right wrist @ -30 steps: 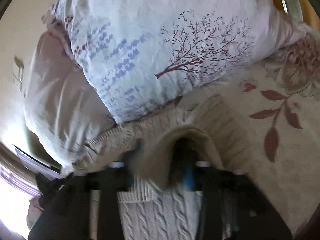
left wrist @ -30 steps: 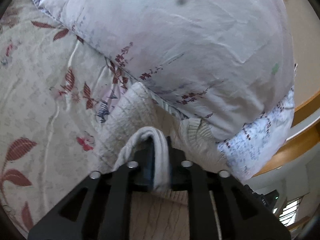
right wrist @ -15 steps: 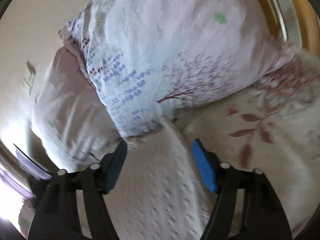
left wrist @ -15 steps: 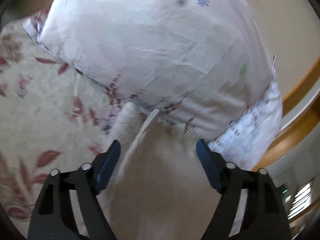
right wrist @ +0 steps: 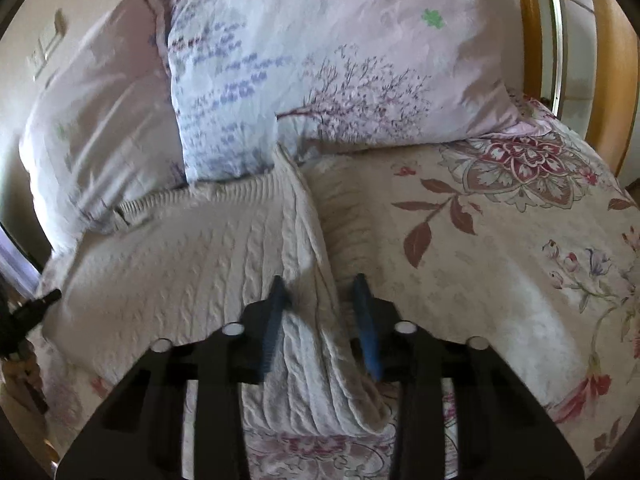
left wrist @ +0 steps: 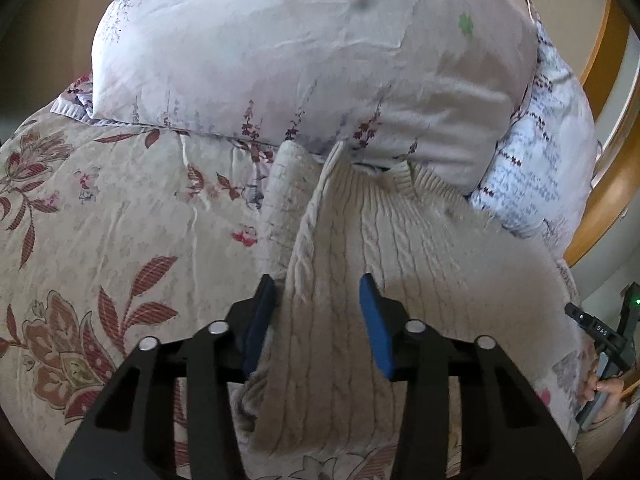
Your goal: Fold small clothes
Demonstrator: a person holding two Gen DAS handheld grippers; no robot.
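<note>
One cream cable-knit sweater (left wrist: 400, 248) lies on the floral bedspread (left wrist: 100, 240), its collar against the pillows (left wrist: 300, 60). My left tool (left wrist: 318, 300) and right tool (right wrist: 320, 300) have just been closing (each straddles a raised fold, pads not visibly pressing).

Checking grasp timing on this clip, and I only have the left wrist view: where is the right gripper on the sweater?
Observer: The right gripper straddles the sweater along its folded side edge; its jaws have just been closing, a ridge of knit between them, not visibly pinched.
Operator: What lies right of that edge?
Observer: A strip of knit, then floral bedspread.
Operator: And behind?
Observer: A tree-print pillow overlapping the sweater's top edge.
</note>
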